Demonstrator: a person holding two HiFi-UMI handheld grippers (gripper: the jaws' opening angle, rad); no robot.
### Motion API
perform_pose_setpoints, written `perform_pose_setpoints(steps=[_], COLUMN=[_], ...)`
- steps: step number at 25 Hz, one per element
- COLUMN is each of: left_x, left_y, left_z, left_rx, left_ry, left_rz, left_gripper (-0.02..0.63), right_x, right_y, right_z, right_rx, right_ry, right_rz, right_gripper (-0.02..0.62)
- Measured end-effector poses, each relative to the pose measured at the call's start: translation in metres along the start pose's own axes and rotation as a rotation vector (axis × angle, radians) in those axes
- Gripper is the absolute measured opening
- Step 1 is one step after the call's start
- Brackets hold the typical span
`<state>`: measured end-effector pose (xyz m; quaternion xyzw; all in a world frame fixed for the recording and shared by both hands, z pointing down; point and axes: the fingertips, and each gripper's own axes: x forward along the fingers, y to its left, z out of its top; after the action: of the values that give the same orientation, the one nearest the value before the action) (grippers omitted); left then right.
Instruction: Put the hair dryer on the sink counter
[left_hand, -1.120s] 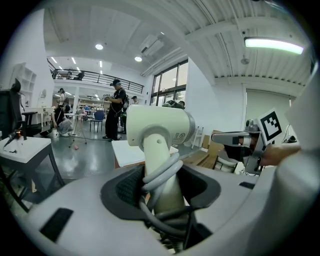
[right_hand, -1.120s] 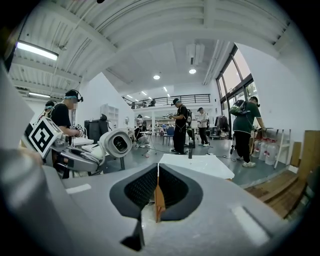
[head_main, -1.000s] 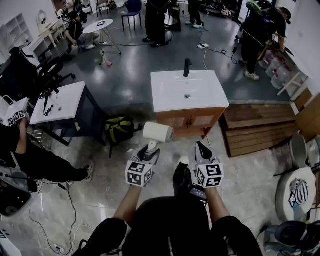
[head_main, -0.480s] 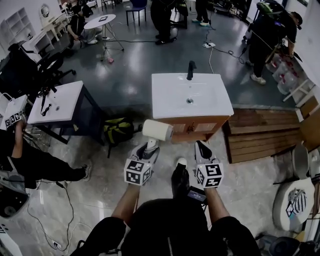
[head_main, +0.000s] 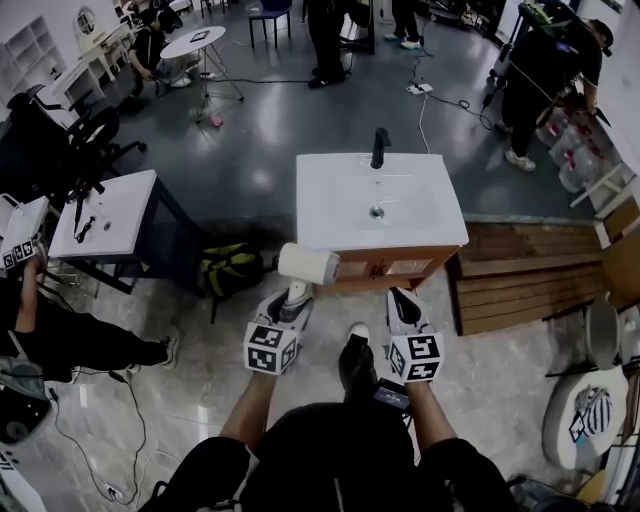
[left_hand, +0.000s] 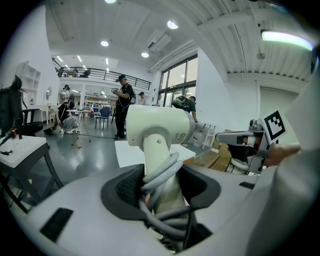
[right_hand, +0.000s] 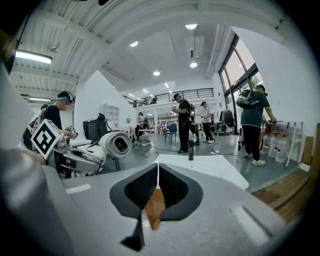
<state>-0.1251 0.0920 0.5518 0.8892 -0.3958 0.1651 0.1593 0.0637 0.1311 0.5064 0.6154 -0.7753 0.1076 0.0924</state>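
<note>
I'm clamping my left claw on the hair dryer, with the jaws pressing the handle from both sides. A grey cord is looping round that handle right at the pads. The dryer is standing upright out of the claw, its white barrel sitting just above the jaw tips and pointing across to the right, toward my other claw. In the head view the barrel is hanging in the air just past the left claw's tips, level with the near left corner of the sink counter and not resting on it.

My right claw is riding just beside the left one, on its right. Its jaws are clenched together with nothing between them, only a hairline slit showing.

Straight ahead of both claws the sink counter is sitting on a wooden cabinet, near edge just beyond the tips. The drain is lying mid-basin and the black faucet is standing at the far edge.

Left of the left claw a green and black backpack is lying on the floor, with a white table further left. Right of the right claw a wooden platform is lying beside the cabinet. Far beyond the counter, people are standing about.
</note>
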Motion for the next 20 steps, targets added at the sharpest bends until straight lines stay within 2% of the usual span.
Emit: perform_pose_setpoints(steps=[20], left_x=[0.087], left_y=[0.029], left_z=[0.035], left_rx=[-0.045], left_ry=[0.058], left_rz=[0.070], left_gripper=[0.204], right_x=[0.098], right_y=[-0.064], right_z=[0.023], right_rx=[0.033], right_ry=[0.029], right_rz=[0.084], right_gripper=[0.005])
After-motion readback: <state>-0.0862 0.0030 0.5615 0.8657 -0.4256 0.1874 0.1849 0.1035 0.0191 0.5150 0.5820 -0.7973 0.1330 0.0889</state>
